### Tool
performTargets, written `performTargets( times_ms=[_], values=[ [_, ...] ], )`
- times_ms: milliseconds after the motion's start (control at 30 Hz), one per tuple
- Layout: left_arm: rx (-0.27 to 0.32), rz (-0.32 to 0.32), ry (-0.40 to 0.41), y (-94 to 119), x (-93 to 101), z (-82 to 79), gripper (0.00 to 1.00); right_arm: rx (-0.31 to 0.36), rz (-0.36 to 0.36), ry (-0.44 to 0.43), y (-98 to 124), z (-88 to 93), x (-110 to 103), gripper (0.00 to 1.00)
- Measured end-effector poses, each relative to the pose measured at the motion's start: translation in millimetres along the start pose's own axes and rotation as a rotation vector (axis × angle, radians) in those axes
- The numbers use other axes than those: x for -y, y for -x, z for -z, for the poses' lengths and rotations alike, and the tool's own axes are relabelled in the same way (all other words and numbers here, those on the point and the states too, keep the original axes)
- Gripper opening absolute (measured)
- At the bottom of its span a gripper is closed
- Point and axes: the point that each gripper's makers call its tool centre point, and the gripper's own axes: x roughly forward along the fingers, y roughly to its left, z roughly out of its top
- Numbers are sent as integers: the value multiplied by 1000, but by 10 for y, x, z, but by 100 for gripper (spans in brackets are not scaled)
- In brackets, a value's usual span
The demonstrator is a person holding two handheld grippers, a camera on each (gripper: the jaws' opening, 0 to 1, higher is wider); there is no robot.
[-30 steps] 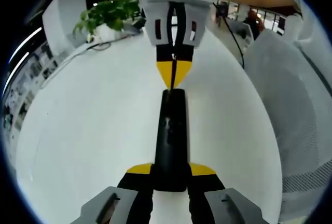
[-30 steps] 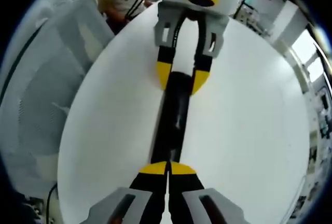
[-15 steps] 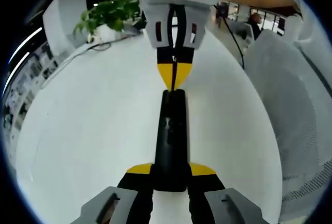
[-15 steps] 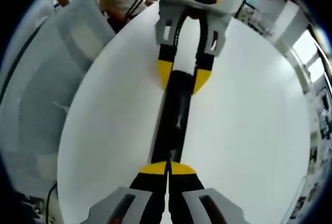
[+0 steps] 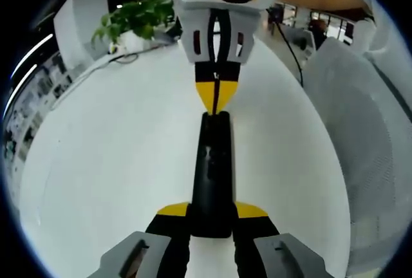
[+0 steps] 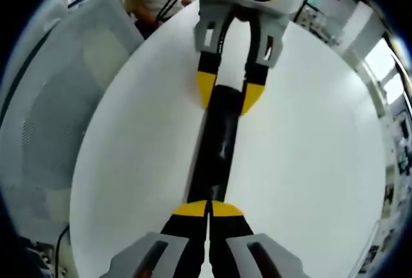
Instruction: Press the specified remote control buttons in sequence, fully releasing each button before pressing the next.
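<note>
Left claw (image 5: 212, 210), in the left gripper view: clamped on the near end of the black remote control (image 5: 212, 168) over the white desk (image 5: 116, 156). Long axis straight away, far end met by the right claw (image 5: 217, 98), tips pinched together. No telling how many buttons pressed.

Right gripper view: right claw (image 6: 208, 209) closed, tips on the remote control (image 6: 215, 143), holding nothing. Axis up toward the left claw (image 6: 226, 94). Press seemingly under way; release pending.

**Buttons too dark to read, ends covered**

The remote control (image 5: 212, 175) is showing no legible buttons. The left gripper (image 5: 212, 217) is hiding its near end; in the right gripper view, the right gripper (image 6: 207, 212) is covering the opposite end.
</note>
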Motion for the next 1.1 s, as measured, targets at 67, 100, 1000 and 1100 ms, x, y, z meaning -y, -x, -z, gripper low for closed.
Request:
performTargets(
  times_ms=[67,100,1000,1100],
  values=[
    [1,0,1,0,-1,1,24,-1,-1,4,-2,1,0,0],
    [2,0,1,0,-1,1,24,-2,-1,6,-2,1,1,0],
    [20,-4,11,3,-3,20,24,-71,3,37,-33,-2,10,0],
    [20,-4,12,5,0,20,24,-106,-1,61,-46,-9,9,0]
  ],
)
